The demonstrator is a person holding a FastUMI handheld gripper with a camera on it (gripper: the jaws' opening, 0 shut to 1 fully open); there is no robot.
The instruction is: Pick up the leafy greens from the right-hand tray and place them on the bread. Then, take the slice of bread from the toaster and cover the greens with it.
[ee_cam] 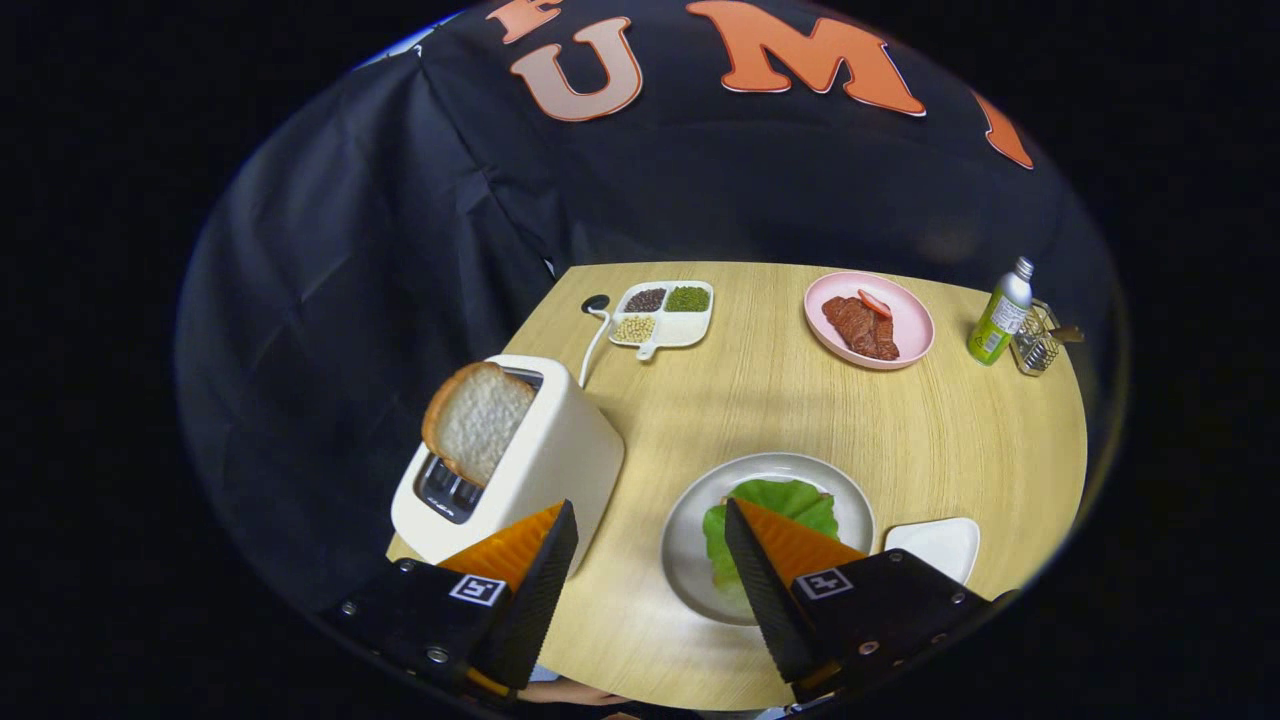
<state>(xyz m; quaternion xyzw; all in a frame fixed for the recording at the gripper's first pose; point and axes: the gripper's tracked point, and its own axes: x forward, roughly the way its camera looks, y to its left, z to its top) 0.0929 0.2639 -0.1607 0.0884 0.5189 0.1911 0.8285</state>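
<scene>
Black cloth walls back a pale wood-grain worktop (800,420) with a rounded front edge.

Left: white two-slot toaster (540,460), its cord running up to a grommet (596,302) in the worktop. One bread slice (478,420) stands tilted in the slot, risen well above the toaster's top.

Far centre-left: white four-compartment dish (668,313) with a small handle; dark beans, green beans and pale beans fill three compartments, the fourth bare.

Near centre: grey round plate (690,520) holding leafy greens (780,500), spread flat. Whatever lies under the greens is hidden by the leaf and by the right finger.

Near right: small white tray (940,545), touching or just beside the grey plate; which one cannot be told.

Far centre-right: pink plate (905,315) carrying dark red meat slices (860,328) and a small red piece (875,303) at their far edge.

Far right: green-labelled bottle with silver cap (1000,315), upright; a metal grater (1038,345) stands just beside it.

Foreground: hand-held gripper (650,525), fingers spread wide with nothing between them but bare worktop. Left finger's tip overlaps the toaster's near corner; right finger's tip overlaps the greens on the grey plate.
</scene>
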